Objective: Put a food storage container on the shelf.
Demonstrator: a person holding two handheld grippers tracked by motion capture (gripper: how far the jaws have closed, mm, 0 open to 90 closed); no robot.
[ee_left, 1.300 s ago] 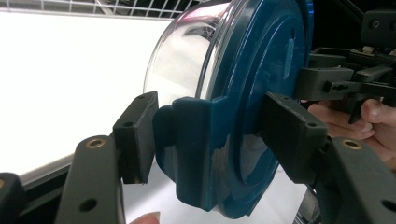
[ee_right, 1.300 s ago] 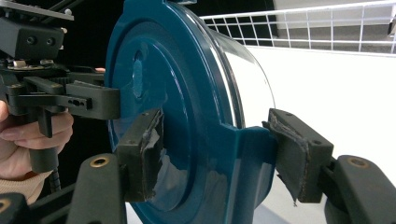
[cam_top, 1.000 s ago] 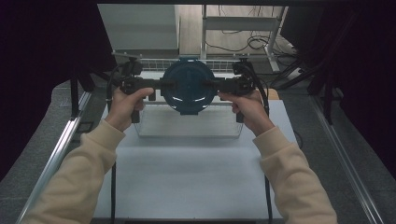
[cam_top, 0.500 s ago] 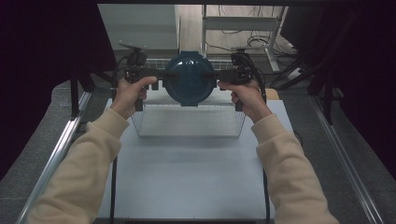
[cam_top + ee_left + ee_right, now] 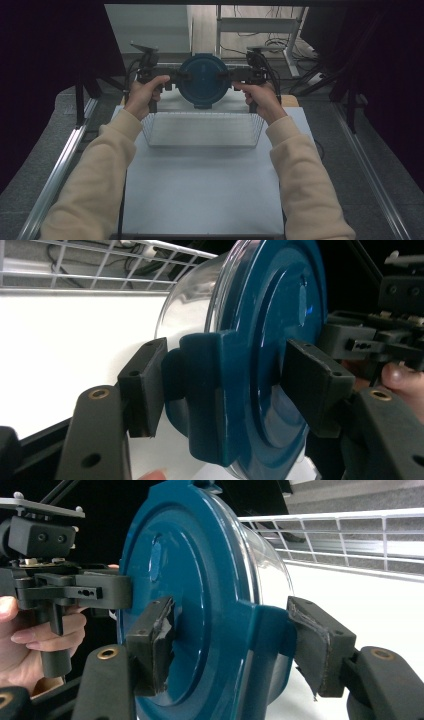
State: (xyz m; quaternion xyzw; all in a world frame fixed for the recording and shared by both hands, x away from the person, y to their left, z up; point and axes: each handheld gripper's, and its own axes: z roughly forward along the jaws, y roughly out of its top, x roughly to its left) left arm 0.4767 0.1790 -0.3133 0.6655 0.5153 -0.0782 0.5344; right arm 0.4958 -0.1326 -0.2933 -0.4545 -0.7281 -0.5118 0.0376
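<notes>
On the left side of the high view, the person's left hand holds the left tongs, and a cream sleeve runs back down to the bottom edge. These tongs are clamped on the left edge of a round container with a blue lid. In the left gripper view the left tongs squeeze a blue clip tab on the lid's rim – one black pad sits on the clear-bowl side, the other on the flat blue face.

In the middle, the container hangs in the air between the two tongs. It is tipped on its side, so the blue lid faces the person. It is over the far edge of a white wire basket, which sits on the white counter. The clear bowl part sticks out behind the lid, toward the basket (its wires show in both gripper views).

On the right, the right tongs are clamped on the other edge of the lid, held by the right hand. In the right gripper view the right tongs pinch the lid the same way – one pad on the blue face, one behind the rim by the bowl. The pads look worn and torn at the edges.
</notes>
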